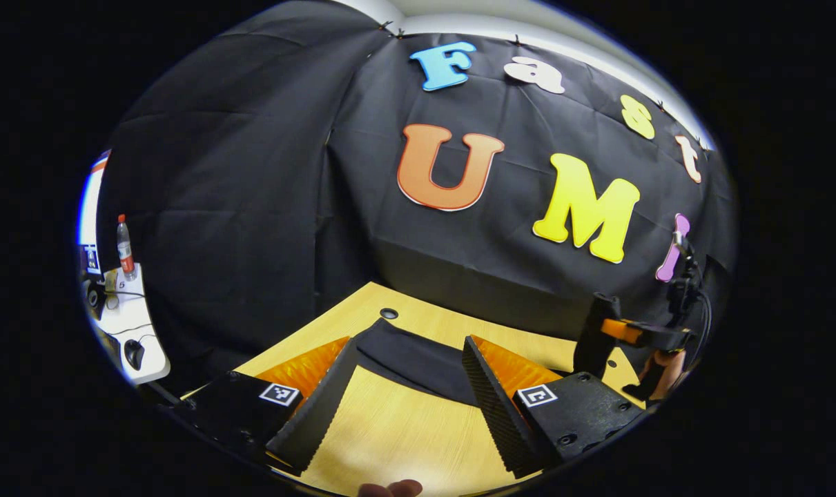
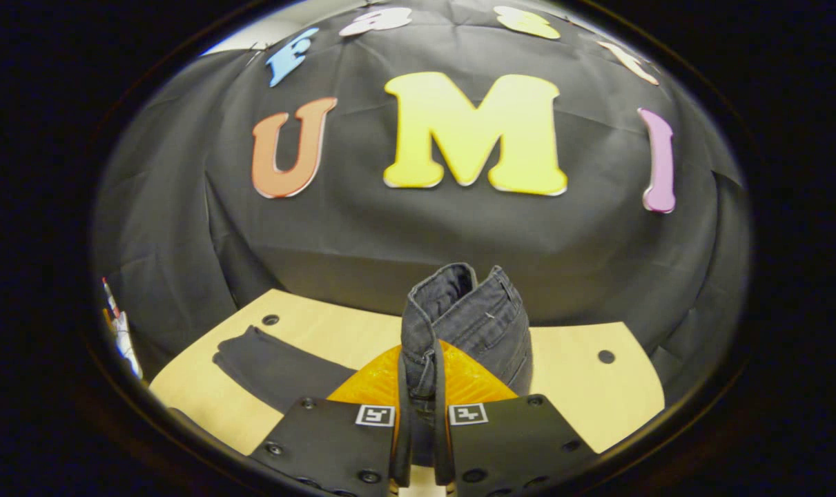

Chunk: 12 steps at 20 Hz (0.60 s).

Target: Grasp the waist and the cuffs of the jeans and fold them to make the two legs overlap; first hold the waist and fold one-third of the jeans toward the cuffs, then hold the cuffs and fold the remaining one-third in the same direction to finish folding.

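Note:
In the right gripper view my right gripper (image 2: 421,376) is shut on the waist of the dark jeans (image 2: 469,317). The waist stands up bunched above the fingers, lifted off the wooden table (image 2: 576,393). A flat jeans leg (image 2: 273,369) trails over the table to the left. In the left gripper view my left gripper (image 1: 409,343) is open above the table, its fingers spread wide with nothing between them. The end of the jeans leg (image 1: 418,362) lies flat just ahead of its fingertips. At the far right of that view the right gripper (image 1: 618,331) is held by a hand.
The table (image 1: 404,435) has round holes in it (image 1: 389,313) (image 2: 605,356) near its far edge. The black cloth wall stands right behind it. Far left, a white side table (image 1: 138,345) carries a bottle (image 1: 124,248) and a mouse (image 1: 134,353).

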Each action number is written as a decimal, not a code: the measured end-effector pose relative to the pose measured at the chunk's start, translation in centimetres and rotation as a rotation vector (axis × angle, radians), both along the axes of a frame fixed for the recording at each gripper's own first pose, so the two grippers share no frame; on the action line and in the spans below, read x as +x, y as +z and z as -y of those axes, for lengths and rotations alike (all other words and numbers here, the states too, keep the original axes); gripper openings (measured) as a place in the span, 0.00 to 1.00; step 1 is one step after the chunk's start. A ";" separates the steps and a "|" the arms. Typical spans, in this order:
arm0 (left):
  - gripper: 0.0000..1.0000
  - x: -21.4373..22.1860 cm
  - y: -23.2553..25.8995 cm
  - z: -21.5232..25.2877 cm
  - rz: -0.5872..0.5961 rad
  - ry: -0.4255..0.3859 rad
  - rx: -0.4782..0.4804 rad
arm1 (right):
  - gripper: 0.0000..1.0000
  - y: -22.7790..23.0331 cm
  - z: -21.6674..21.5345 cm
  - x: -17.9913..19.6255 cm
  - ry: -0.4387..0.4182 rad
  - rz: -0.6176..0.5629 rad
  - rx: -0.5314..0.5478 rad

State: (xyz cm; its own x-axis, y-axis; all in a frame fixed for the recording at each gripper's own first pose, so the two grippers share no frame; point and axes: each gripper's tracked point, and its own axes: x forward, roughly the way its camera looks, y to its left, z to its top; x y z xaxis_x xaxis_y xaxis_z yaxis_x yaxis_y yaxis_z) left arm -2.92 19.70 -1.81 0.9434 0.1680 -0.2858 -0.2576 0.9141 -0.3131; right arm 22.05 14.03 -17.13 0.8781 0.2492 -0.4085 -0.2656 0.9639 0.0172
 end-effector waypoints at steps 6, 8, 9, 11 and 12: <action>0.99 -1.3 -2.3 -4.6 -0.046 0.052 -0.014 | 0.10 -9.0 -6.9 -1.0 0.073 -0.077 -0.139; 0.99 -1.7 -2.6 -6.0 -0.057 0.071 -0.012 | 0.14 -11.4 -8.0 -1.1 0.078 -0.109 -0.170; 0.99 -1.9 -2.7 -6.4 -0.057 0.080 -0.015 | 0.14 -12.6 -8.4 -1.2 0.091 -0.124 -0.192; 0.99 -2.1 -3.0 -6.9 -0.066 0.085 -0.032 | 0.10 -15.0 -9.0 -1.8 0.125 -0.172 -0.242; 0.99 -2.3 -3.3 -7.0 -0.076 0.089 -0.040 | 0.12 -16.1 -9.6 -2.2 0.146 -0.192 -0.251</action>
State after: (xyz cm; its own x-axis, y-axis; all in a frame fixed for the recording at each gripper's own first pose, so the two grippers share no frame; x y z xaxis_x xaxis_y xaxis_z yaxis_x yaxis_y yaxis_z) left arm -5.22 26.72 -5.13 0.9006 0.2373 -0.3642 -0.3618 0.8735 -0.3257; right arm 19.89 23.59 -33.20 0.7420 0.2378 -0.6269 -0.4161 0.8964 -0.1525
